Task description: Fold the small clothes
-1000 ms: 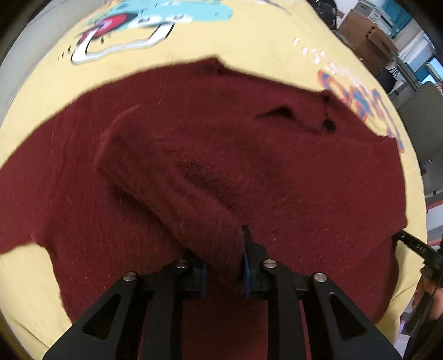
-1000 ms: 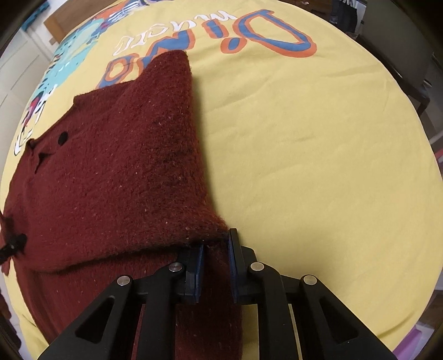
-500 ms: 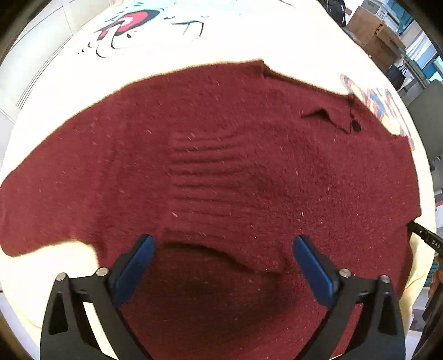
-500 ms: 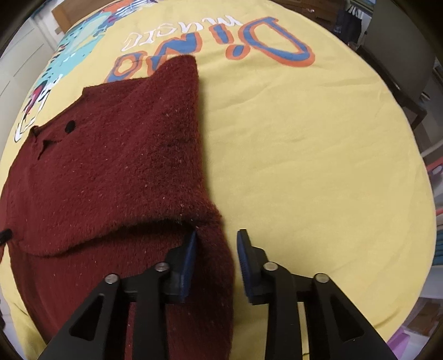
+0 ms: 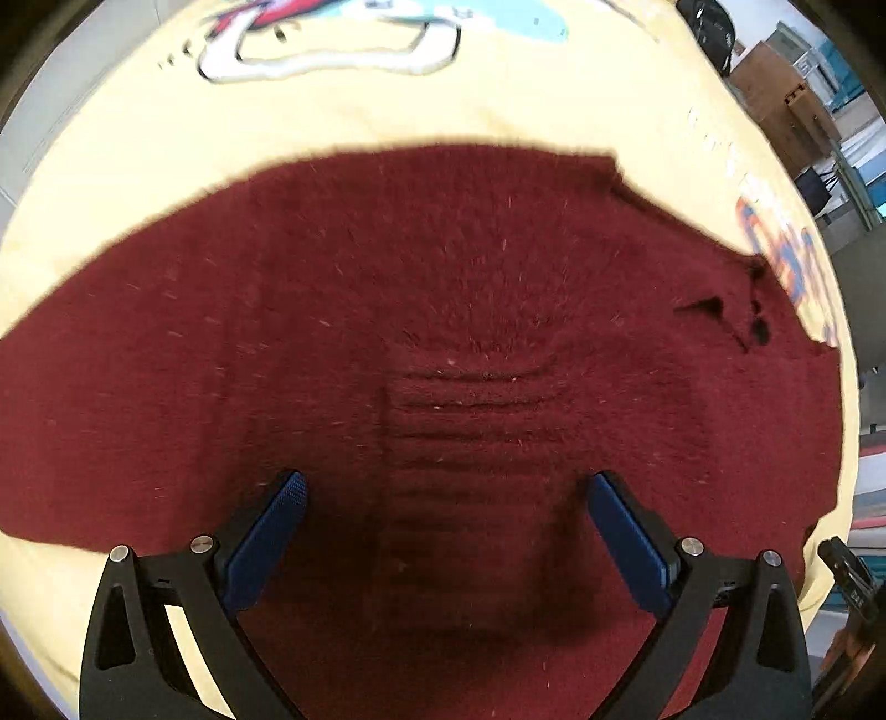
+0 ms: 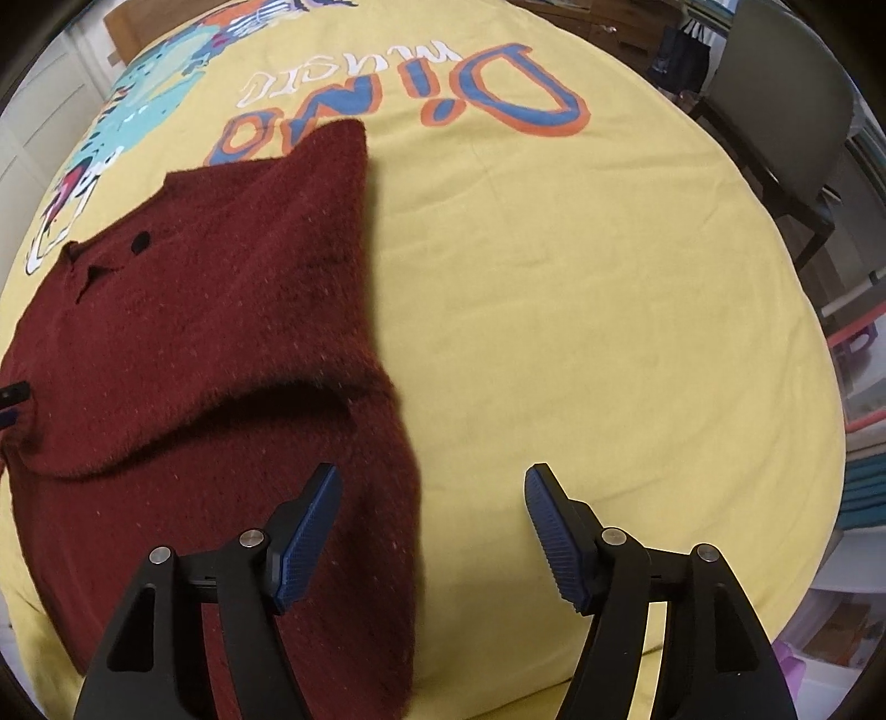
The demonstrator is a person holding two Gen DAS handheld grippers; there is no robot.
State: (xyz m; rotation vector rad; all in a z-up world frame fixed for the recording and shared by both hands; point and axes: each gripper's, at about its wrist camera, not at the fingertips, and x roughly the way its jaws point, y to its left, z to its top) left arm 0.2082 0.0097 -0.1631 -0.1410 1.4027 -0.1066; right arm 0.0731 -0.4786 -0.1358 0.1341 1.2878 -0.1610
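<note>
A dark red knitted sweater [image 5: 443,310] lies spread on a yellow printed cloth [image 5: 387,111]. Its ribbed cuff [image 5: 470,410] rests folded onto the body. My left gripper [image 5: 443,487] hovers over that cuff, open wide, nothing between its blue pads [image 5: 266,537]. In the right wrist view the sweater [image 6: 194,310] has its right side folded inward, with a black button [image 6: 141,241] near the collar. My right gripper [image 6: 432,487] hangs above the sweater's right edge; its jaws are opening and hold nothing.
The yellow cloth [image 6: 581,304] carries a blue-and-orange "Dino" print [image 6: 498,94] and a cartoon figure [image 5: 332,39]. A grey chair [image 6: 786,116] stands beyond the far right edge. Brown boxes [image 5: 786,94] stand past the table.
Both grippers let go of the sweater fabric and opened. The left one pulled back, so the sleeve now lies flat on the body. The right one rose a little off the folded edge.
</note>
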